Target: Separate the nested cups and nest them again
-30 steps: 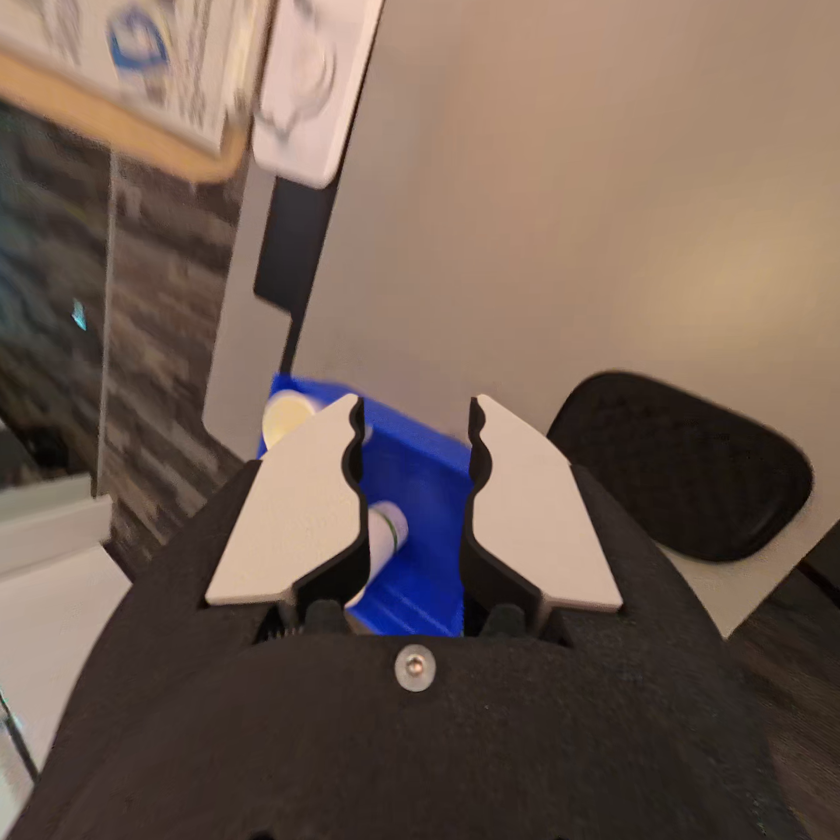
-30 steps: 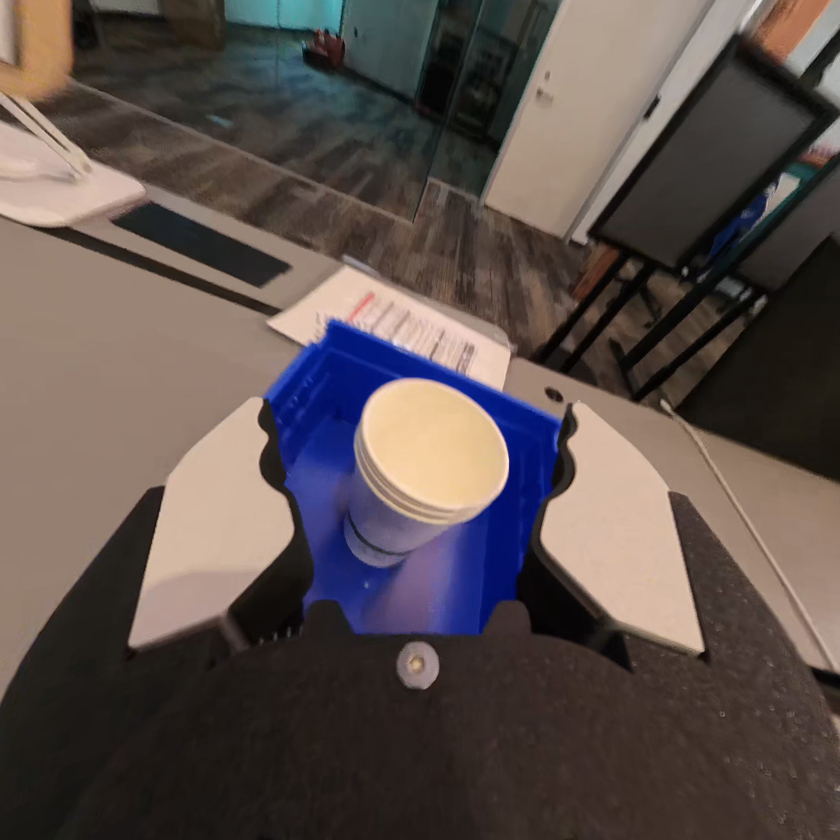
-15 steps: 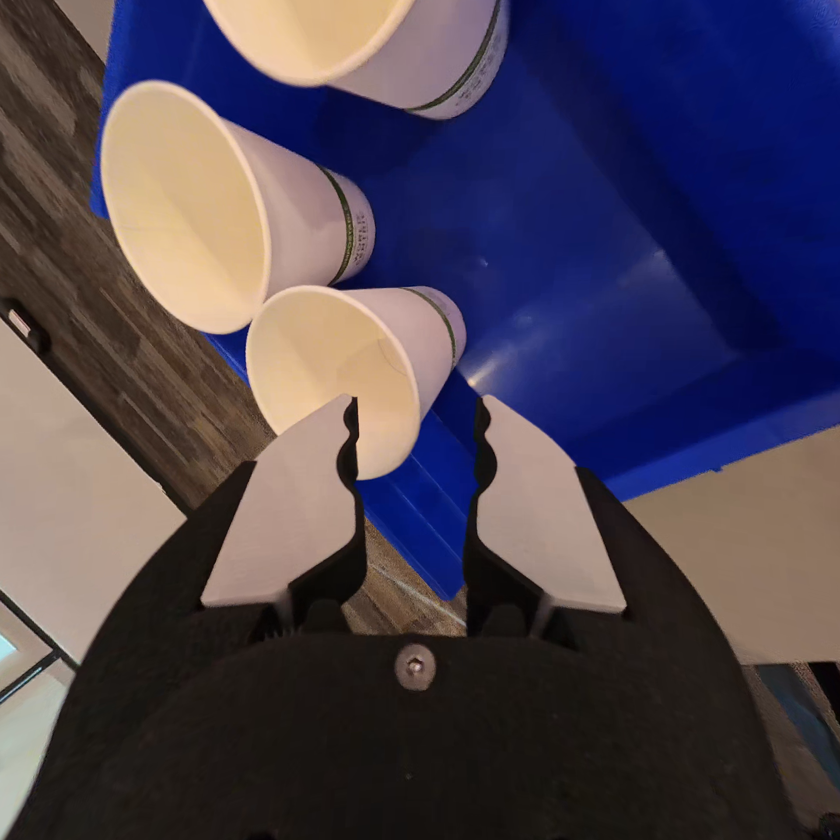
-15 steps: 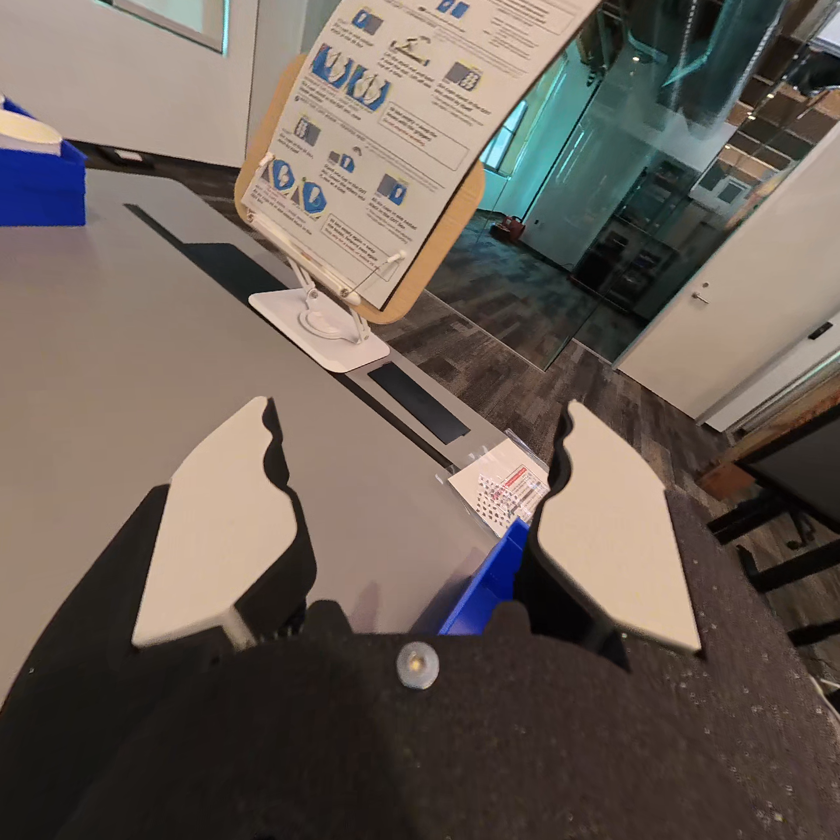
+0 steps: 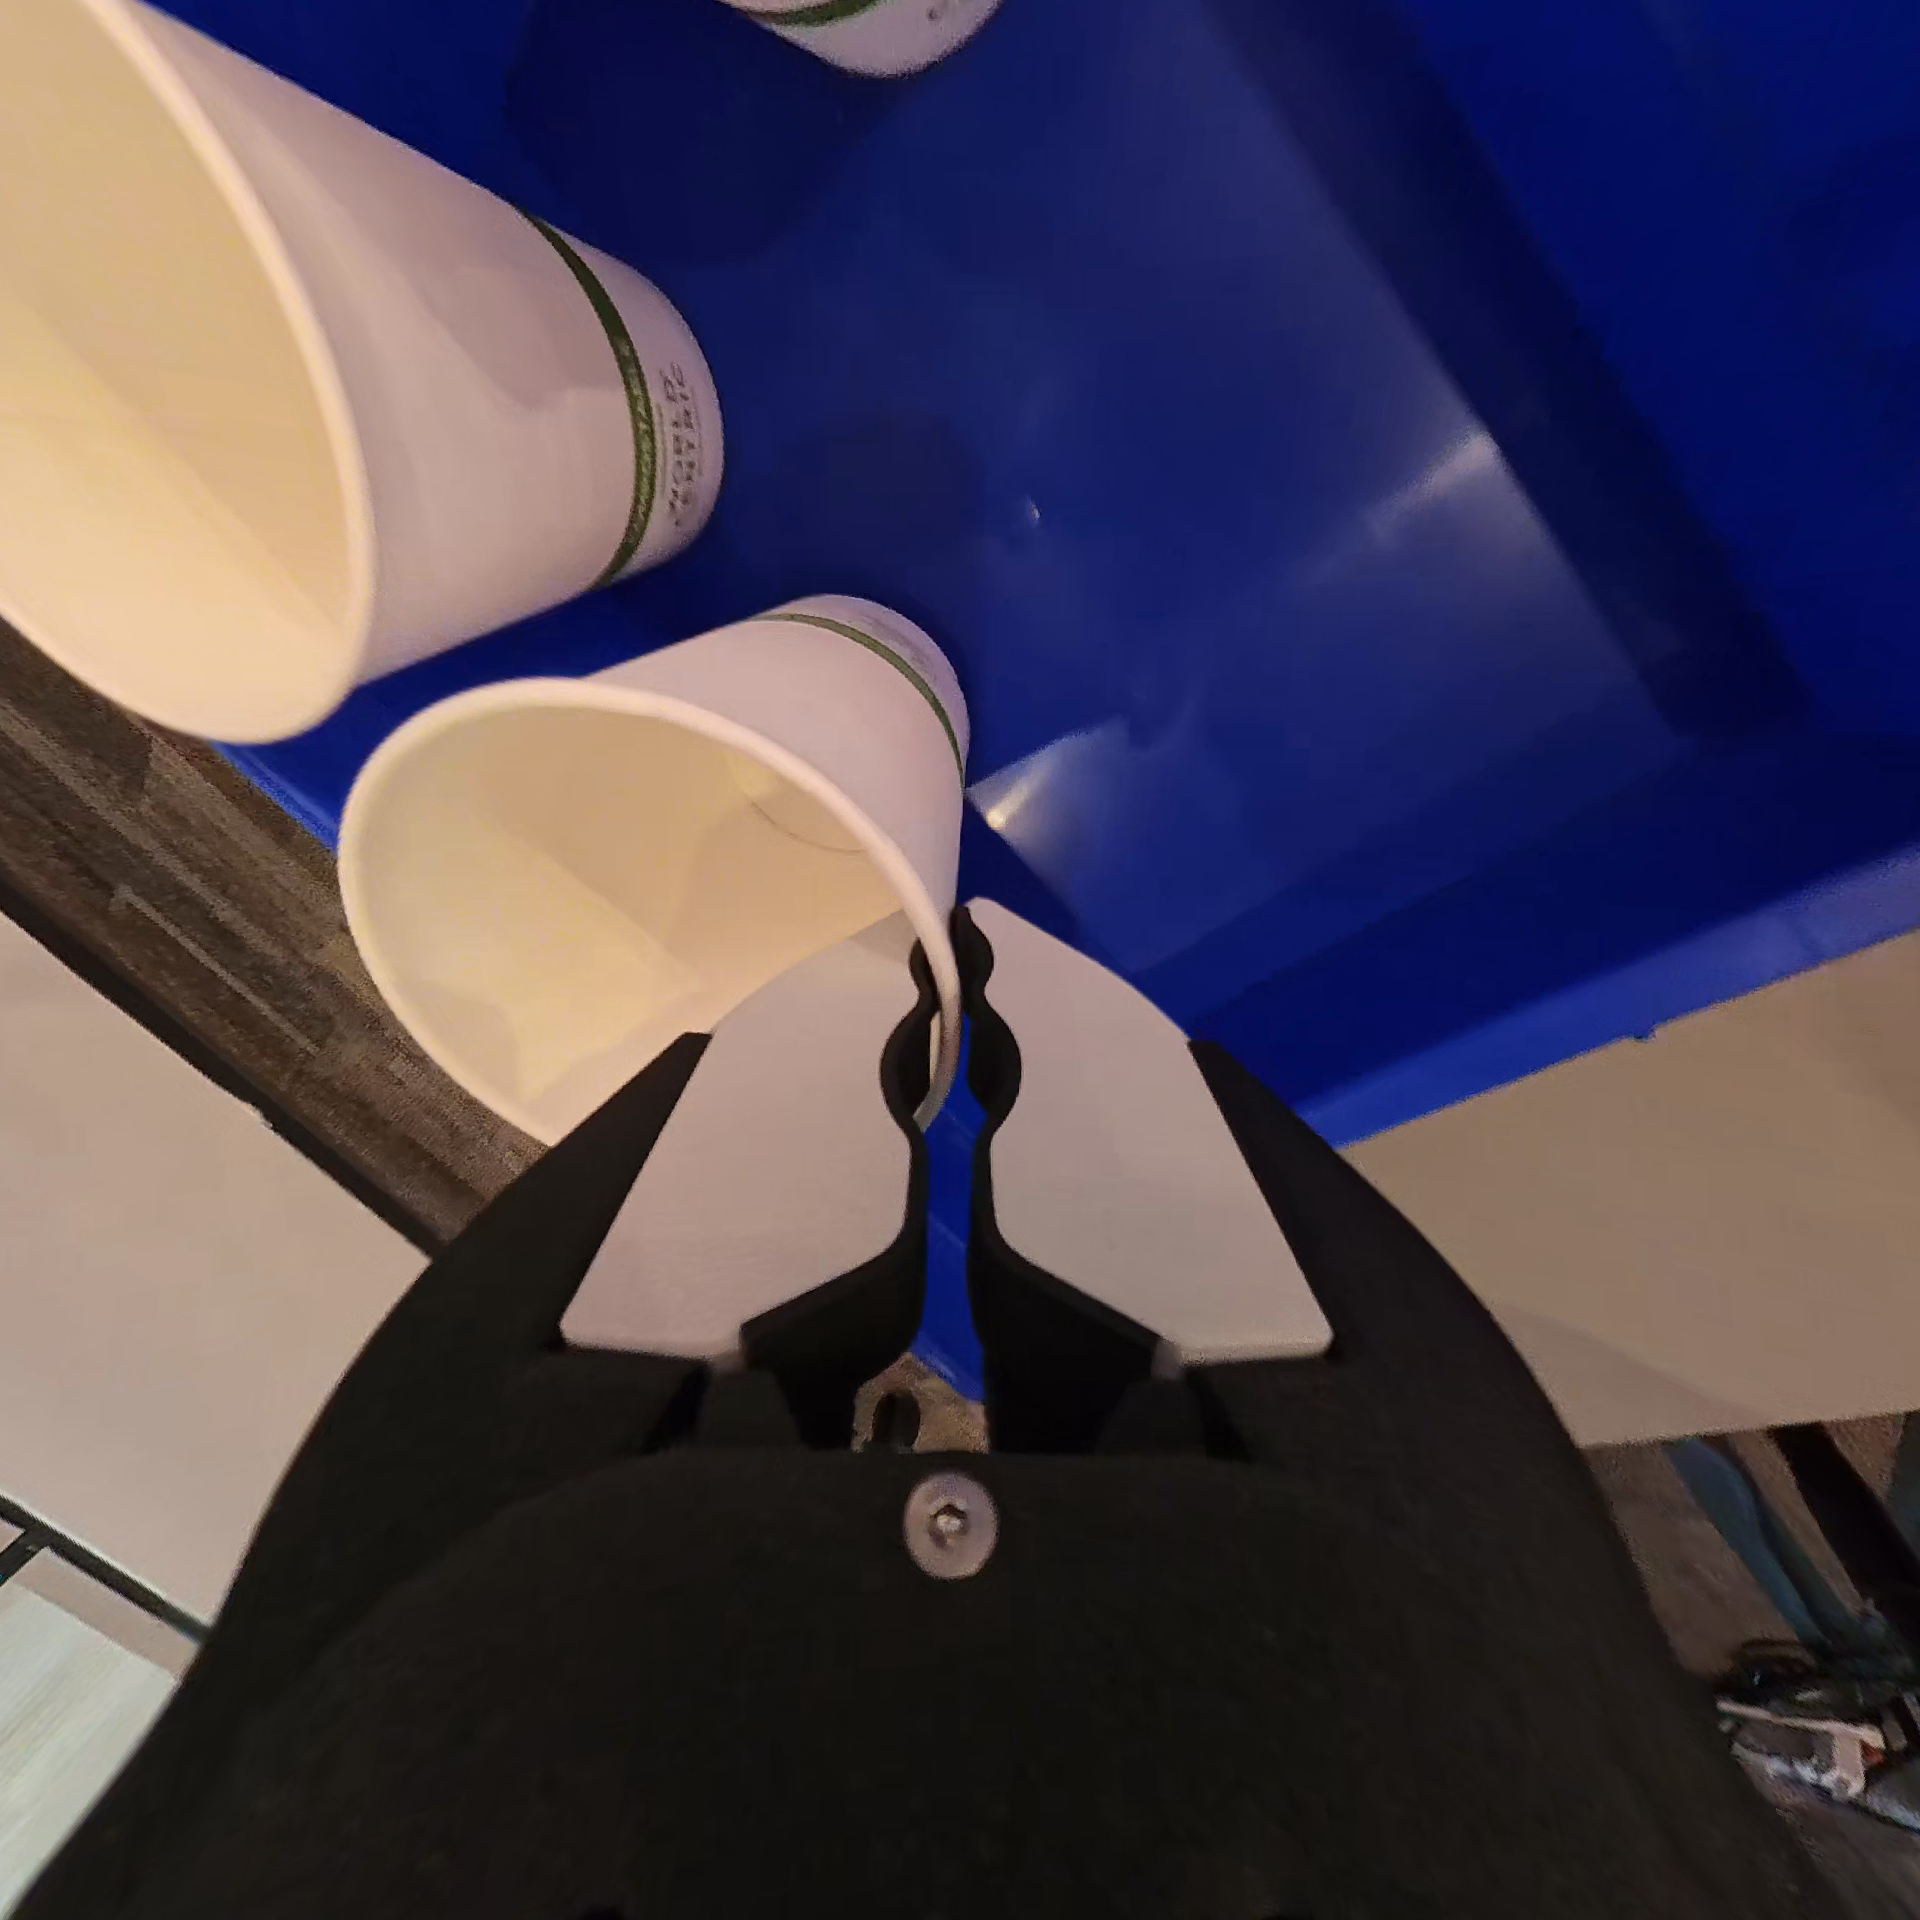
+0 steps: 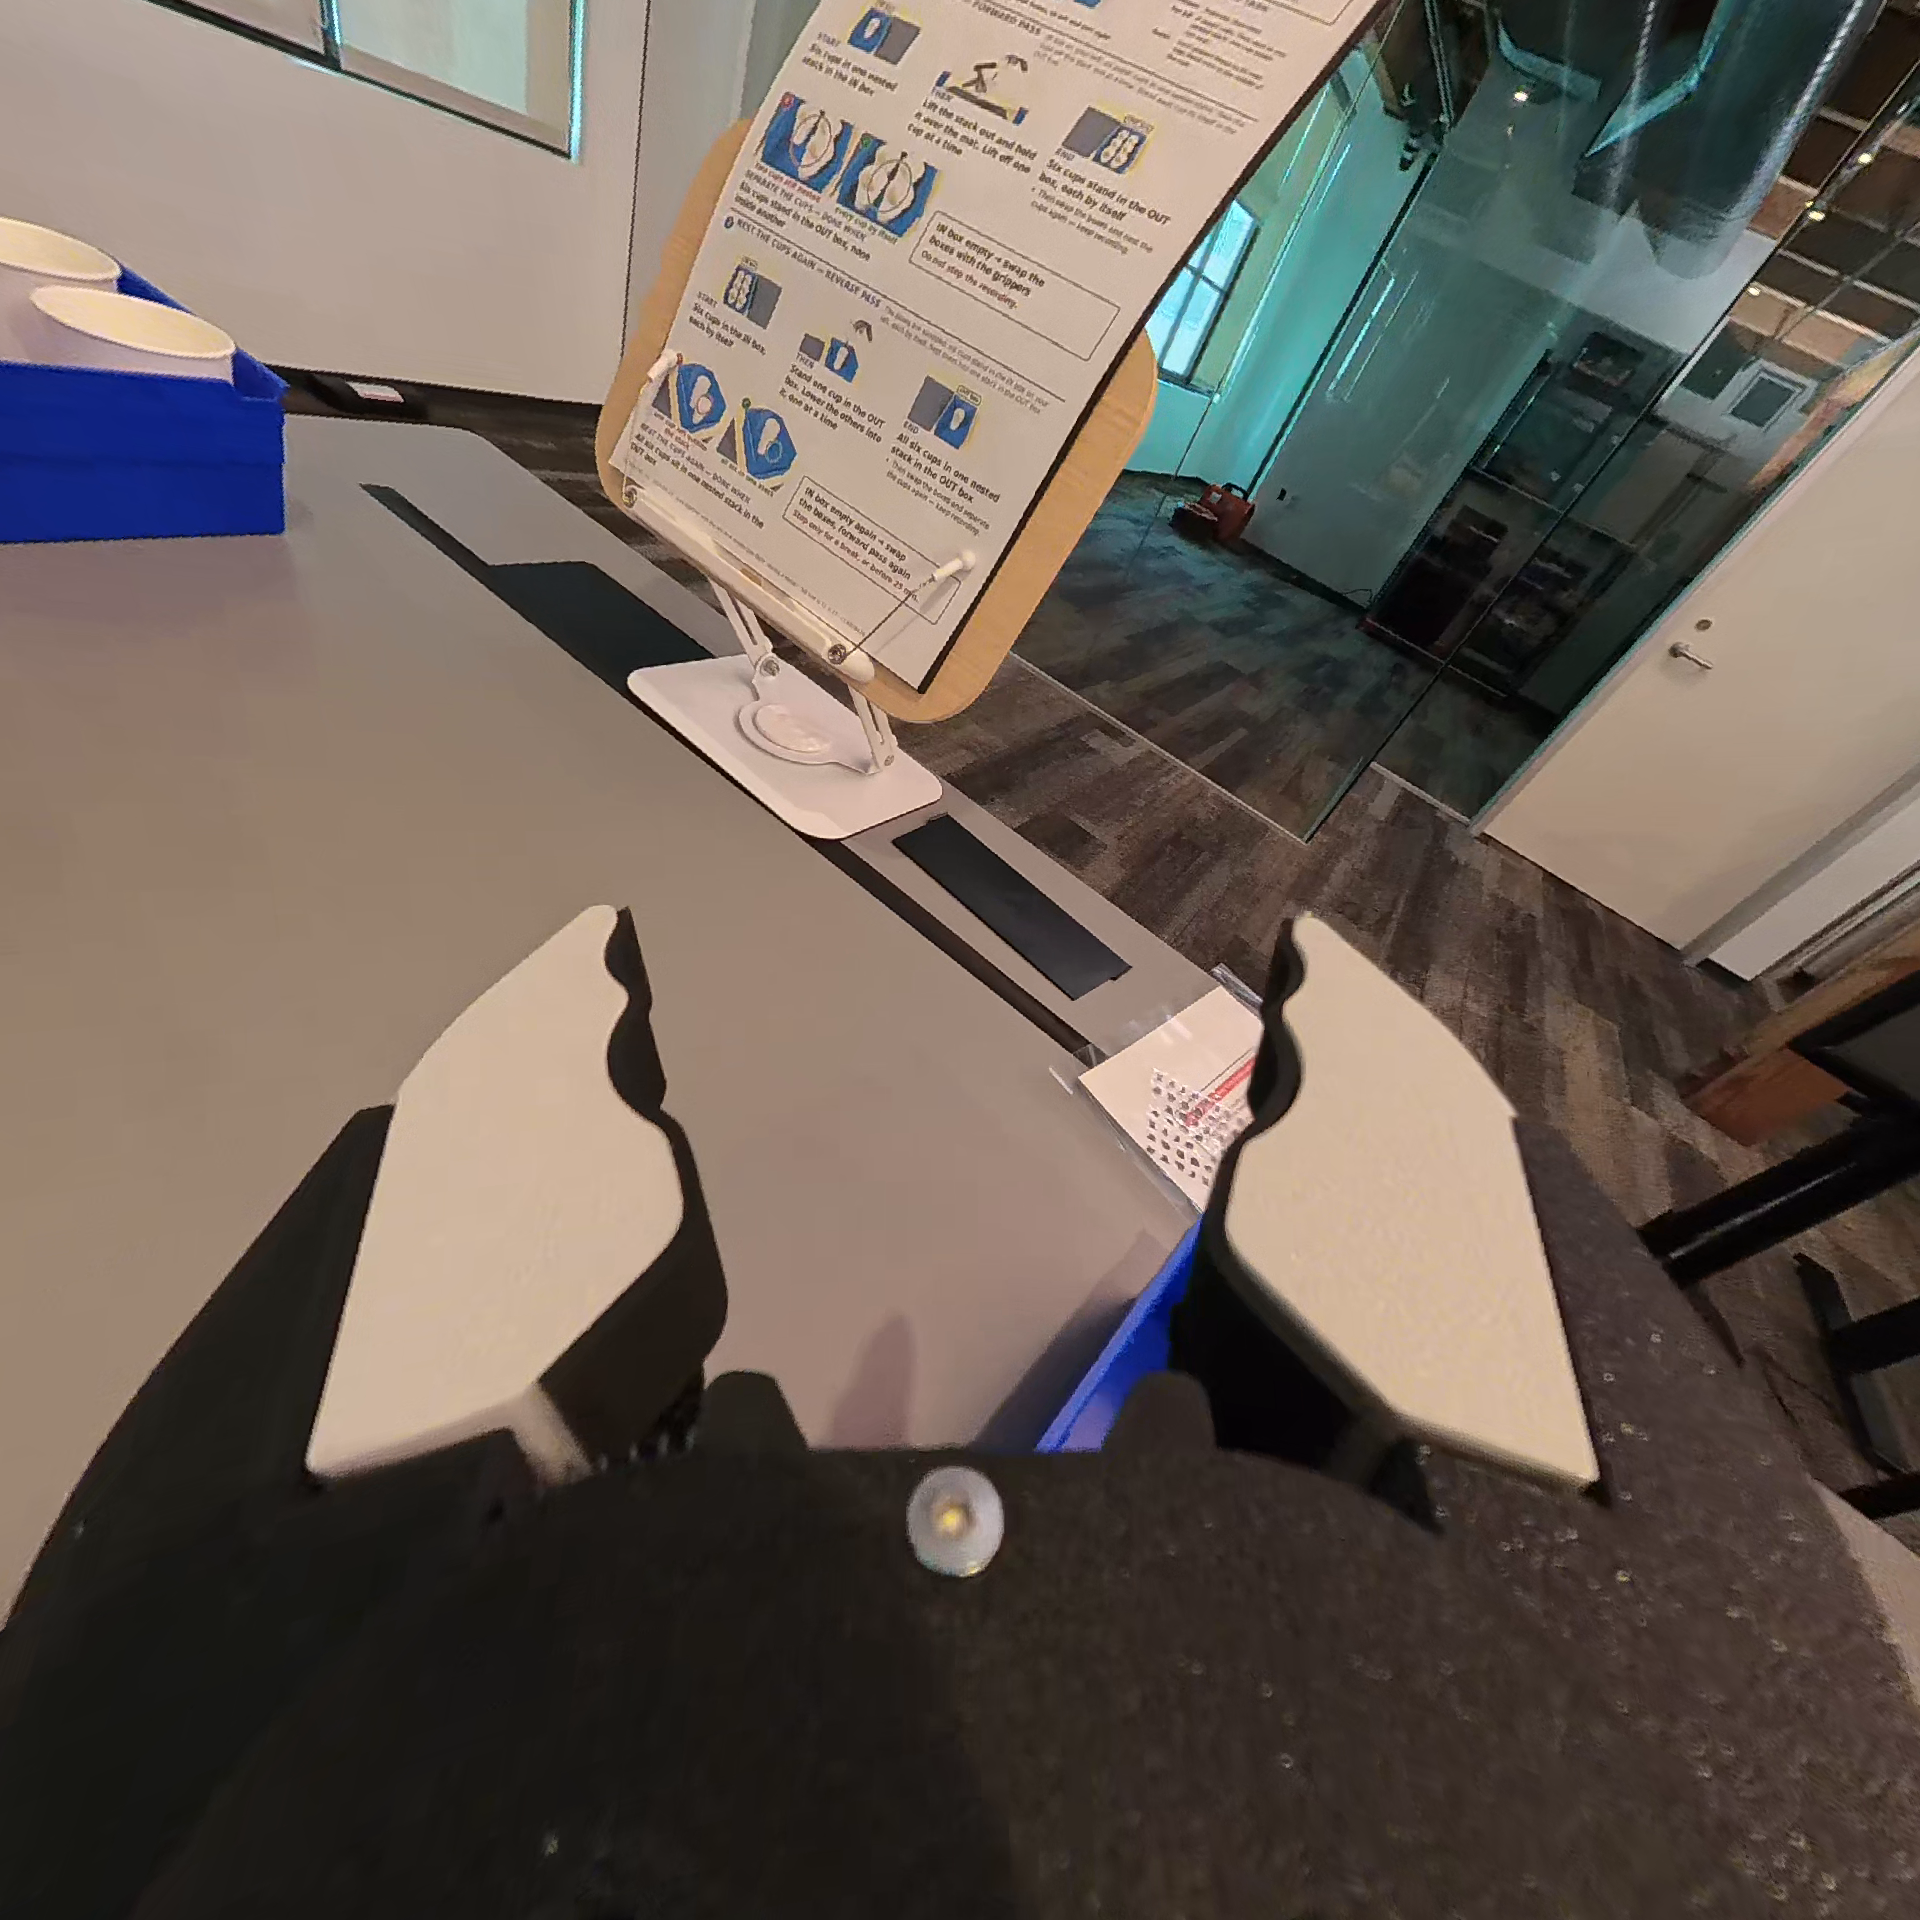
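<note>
In the left wrist view, white paper cups with a green band stand apart in a blue bin (image 5: 1351, 468). My left gripper (image 5: 948, 971) is shut on the rim of the nearest cup (image 5: 665, 831). A second cup (image 5: 343, 395) stands beside it, and the base of a third (image 5: 862, 31) shows at the top edge. In the right wrist view my right gripper (image 6: 956, 987) is open and empty above the grey table (image 6: 312, 831). That same bin (image 6: 135, 447) with two cups (image 6: 125, 332) shows far left. A corner of another blue bin (image 6: 1122, 1351) lies under my right gripper.
An instruction sheet on a wooden stand (image 6: 894, 343) with a white base (image 6: 790, 748) stands at the table's far edge. A bagged printed sheet (image 6: 1184, 1091) lies near the right fingertip. Beyond the edge are patterned floor, glass walls and a door.
My left gripper has moved closer to the nearest cup and closed on its rim. My right gripper stays open and has shifted slightly, with the stand now nearer the middle of its view.
</note>
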A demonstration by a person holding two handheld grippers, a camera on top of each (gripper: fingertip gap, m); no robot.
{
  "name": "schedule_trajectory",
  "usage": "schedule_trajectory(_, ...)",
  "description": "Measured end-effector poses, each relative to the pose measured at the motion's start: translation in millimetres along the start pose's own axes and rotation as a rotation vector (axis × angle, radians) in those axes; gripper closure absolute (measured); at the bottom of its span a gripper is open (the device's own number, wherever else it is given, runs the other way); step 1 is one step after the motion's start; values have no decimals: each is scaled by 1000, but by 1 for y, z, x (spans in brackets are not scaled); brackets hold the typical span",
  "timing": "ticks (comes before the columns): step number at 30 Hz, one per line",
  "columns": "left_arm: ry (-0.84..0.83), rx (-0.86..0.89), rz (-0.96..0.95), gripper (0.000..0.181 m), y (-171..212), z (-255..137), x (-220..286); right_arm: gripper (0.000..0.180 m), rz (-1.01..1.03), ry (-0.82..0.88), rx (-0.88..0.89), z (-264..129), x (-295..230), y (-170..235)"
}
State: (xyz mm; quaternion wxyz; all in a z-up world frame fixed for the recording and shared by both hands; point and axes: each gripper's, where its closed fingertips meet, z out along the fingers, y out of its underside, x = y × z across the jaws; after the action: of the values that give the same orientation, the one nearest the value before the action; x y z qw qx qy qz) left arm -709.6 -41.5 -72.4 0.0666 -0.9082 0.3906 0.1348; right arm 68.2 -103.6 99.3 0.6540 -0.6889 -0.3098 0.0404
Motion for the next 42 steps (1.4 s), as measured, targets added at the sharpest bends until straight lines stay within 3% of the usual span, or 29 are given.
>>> schedule_trajectory(4,18,14,52,181,8,-32,9,69,-3,-30,2,4,-9,2)
schedule_trajectory(9,36,244,250,181,-39,-137,52,72,-31,-178,22,25,-52,-17)
schedule_trajectory(13,79,432,565,181,-104,-222,140,78,-5,-494,121,52,-135,-66)
schedule_trajectory(16,128,502,805,181,-144,-254,214,78,24,-758,194,67,-207,-103)
schedule_trajectory(19,130,515,983,181,-174,-263,270,78,63,-926,213,79,-257,-127)
schedule_trajectory(25,129,552,1191,181,-203,-269,337,75,93,-1001,176,99,-291,-131)
schedule_trajectory(34,137,549,1283,181,-207,-270,364,89,122,-1149,147,83,-307,-126)
schedule_trajectory(42,147,522,1334,181,-197,-266,375,86,100,-1275,73,71,-325,-114)
